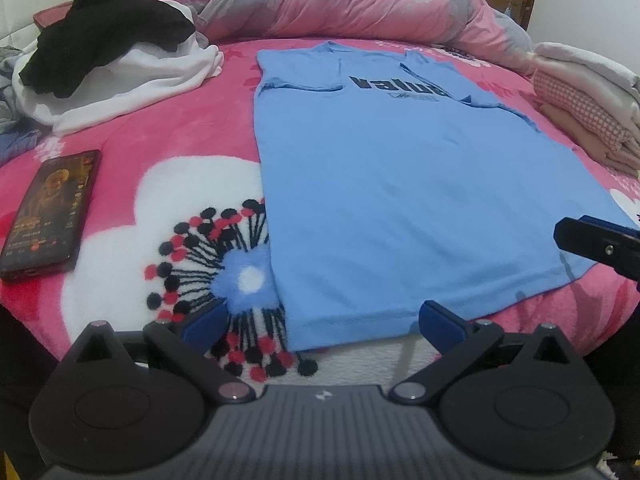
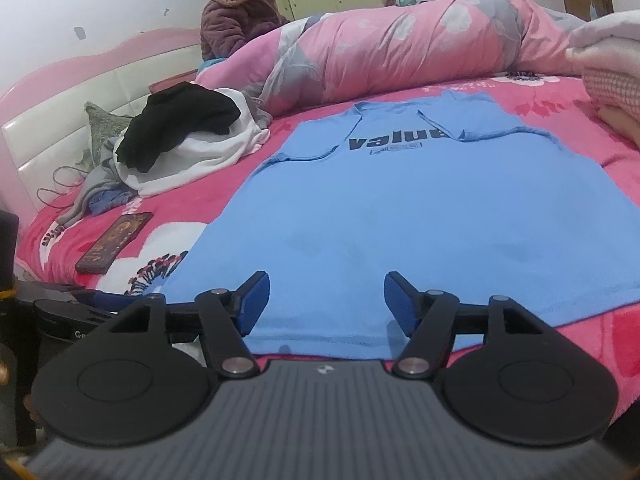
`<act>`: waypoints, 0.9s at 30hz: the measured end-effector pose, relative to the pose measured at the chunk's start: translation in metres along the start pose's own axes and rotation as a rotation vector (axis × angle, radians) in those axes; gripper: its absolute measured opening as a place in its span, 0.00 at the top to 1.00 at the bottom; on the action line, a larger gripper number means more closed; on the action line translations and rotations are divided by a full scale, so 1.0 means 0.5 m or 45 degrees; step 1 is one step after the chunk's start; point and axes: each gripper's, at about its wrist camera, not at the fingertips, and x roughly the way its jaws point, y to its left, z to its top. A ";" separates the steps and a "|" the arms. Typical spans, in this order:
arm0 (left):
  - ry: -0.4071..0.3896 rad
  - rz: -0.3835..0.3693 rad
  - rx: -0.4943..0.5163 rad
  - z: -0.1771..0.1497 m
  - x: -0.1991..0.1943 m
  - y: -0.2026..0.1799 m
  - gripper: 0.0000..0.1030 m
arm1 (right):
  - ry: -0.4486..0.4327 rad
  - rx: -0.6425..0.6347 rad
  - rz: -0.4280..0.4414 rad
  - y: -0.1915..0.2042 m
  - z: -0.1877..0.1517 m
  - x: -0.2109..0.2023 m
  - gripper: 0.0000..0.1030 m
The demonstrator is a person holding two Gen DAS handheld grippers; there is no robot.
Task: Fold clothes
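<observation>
Lying at the far left of the bed (image 1: 132, 152), a phone (image 1: 48, 212), screen lit, well apart from the work. Sitting behind it, a heap of unfolded clothes (image 1: 116, 80), black over white. Hovering at the near edge, the left gripper (image 1: 320, 322), jaws spread wide and gripping nothing, the shirt's lower left hem corner showing between them without any pad pressing on it. Spreading flat across the middle, the blue T-shirt (image 1: 400, 184), collar away, both sleeves already turned in over the chest print. Hanging over the hem further right, the right gripper (image 2: 326, 300), jaws released, cloth beneath but nothing pinched. Resting at the far right, a stack of folded clothes (image 1: 592, 100).

Judging from the layout: sleeves done, lengthwise fold pending. Calling next for both grippers lowering onto the hem corners, pinching the fabric, then lifting and carrying the bottom edge up toward the collar evenly, avoiding dragging the tucked sleeves loose.
</observation>
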 end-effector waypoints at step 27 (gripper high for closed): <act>0.109 0.237 -0.008 0.006 0.007 -0.025 0.00 | 0.080 0.129 0.014 -0.039 -0.041 0.004 0.37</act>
